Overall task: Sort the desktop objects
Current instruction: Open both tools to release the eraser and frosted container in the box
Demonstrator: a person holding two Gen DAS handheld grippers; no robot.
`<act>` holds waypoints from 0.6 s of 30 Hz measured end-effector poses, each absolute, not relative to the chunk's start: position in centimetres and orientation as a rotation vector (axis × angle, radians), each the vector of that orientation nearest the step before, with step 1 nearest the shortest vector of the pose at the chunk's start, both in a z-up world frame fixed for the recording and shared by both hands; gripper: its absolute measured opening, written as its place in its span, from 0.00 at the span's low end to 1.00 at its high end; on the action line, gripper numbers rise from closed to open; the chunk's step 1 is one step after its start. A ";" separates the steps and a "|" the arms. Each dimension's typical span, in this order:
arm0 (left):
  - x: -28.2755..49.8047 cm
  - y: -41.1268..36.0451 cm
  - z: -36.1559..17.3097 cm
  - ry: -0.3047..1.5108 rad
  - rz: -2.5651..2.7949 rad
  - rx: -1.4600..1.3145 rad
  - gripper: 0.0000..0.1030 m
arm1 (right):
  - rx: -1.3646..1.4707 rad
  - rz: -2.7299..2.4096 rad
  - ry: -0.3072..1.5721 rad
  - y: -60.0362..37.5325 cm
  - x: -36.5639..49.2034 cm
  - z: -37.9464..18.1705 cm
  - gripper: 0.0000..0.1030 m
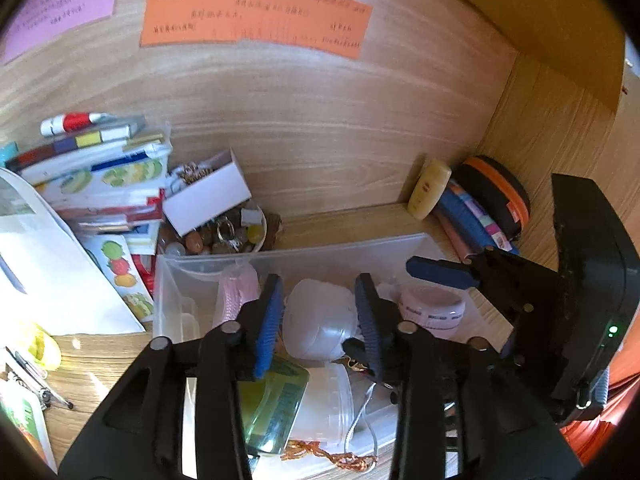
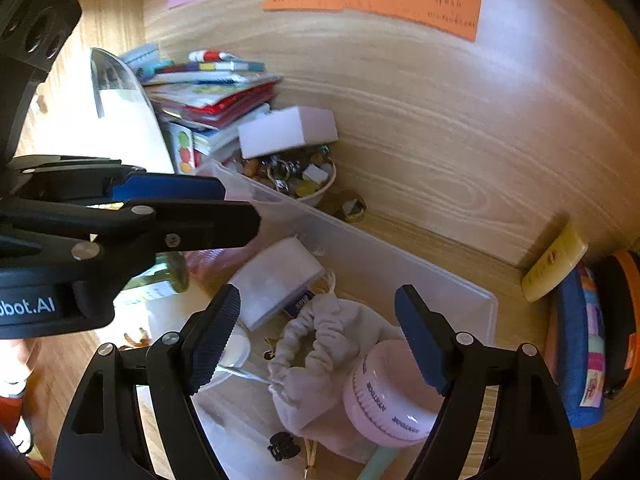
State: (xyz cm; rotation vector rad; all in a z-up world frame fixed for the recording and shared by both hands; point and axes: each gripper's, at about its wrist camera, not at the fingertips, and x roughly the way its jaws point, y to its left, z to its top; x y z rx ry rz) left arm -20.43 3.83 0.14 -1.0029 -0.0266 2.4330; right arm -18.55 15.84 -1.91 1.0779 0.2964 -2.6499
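Above the clear bin (image 1: 288, 254), both the left gripper (image 1: 318, 320) and right gripper (image 2: 318, 336) gape empty.

Home study desk nook: wood-grain walls (image 1: 320, 120) with handwritten coloured notes (image 1: 256, 16), stacked booklets (image 1: 96, 176), a bowl of trinkets (image 2: 296, 180), clear storage bin (image 2: 400, 256).

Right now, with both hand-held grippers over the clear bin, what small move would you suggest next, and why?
Probably lower the right hand-held gripper toward the pink round jar. Its jaws are open and empty, and the jar sits just below its right finger inside the clear bin. The left hand-held gripper is also open, above a white rounded object.
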 end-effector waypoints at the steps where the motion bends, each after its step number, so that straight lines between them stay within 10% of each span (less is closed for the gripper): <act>1: -20.3 3.7 0.4 -0.027 2.436 -0.995 0.36 | 1.069 -2.656 0.301 15.9 -18.2 -1.6 0.75; 7: -19.2 2.7 1.6 -0.055 2.466 -0.935 0.60 | 1.021 -2.679 0.321 15.9 -15.9 -0.2 0.81; 18: -15.8 0.9 2.6 0.019 2.539 -0.878 0.71 | 0.922 -2.689 0.415 14.7 -10.8 1.1 0.82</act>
